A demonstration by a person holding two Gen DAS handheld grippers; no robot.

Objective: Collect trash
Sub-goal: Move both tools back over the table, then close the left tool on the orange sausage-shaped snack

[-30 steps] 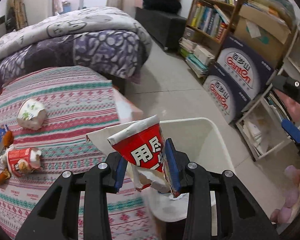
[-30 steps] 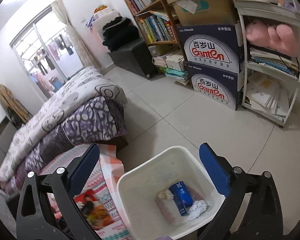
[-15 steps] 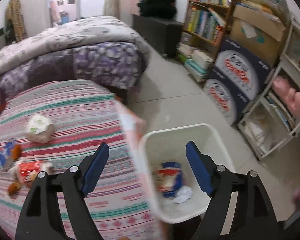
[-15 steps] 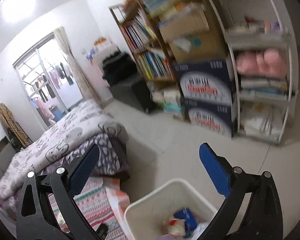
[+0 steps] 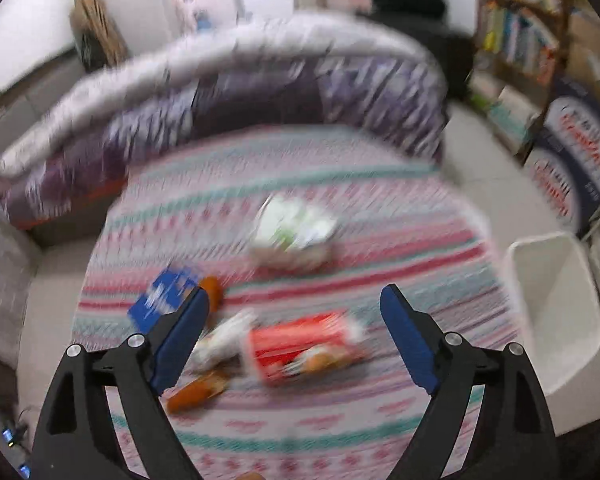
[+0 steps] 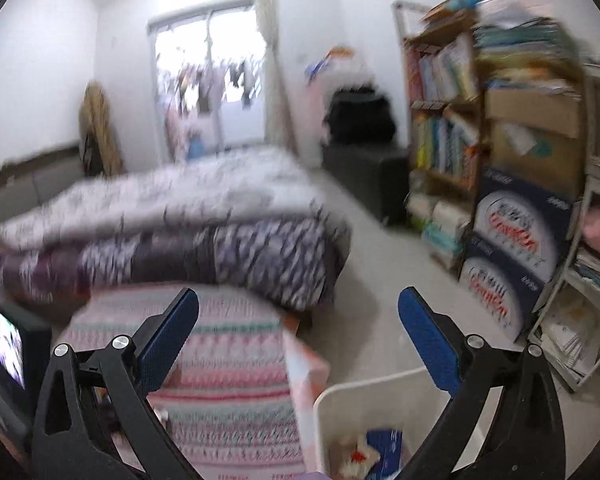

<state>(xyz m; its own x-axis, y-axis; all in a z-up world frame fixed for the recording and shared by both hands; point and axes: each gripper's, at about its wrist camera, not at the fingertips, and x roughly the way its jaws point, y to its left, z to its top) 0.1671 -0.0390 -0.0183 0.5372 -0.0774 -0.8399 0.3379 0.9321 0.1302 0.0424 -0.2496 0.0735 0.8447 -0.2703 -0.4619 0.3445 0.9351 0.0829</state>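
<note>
Trash lies on a striped tablecloth (image 5: 340, 184): a red snack packet (image 5: 304, 344), a blue wrapper (image 5: 162, 298), orange peel pieces (image 5: 192, 394) and a crumpled green-white wrapper (image 5: 296, 228). The left gripper (image 5: 294, 326) hangs above the red packet, jaws wide apart and holding nothing. A white bin (image 5: 556, 312) stands just beside the table's right edge. The right gripper (image 6: 298, 330), also spread and holding nothing, hovers over the gap between table and bin, with bare floor (image 6: 384, 280) beyond. Both views are blurred.

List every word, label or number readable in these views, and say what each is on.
None can be read for sure.
Navy cartons: red brand lettering, smeared by motion blur.
Red packet on the striped cloth: print blurred.
Blue packet: white marks, unreadable.
Book spines: too small and blurred.
</note>
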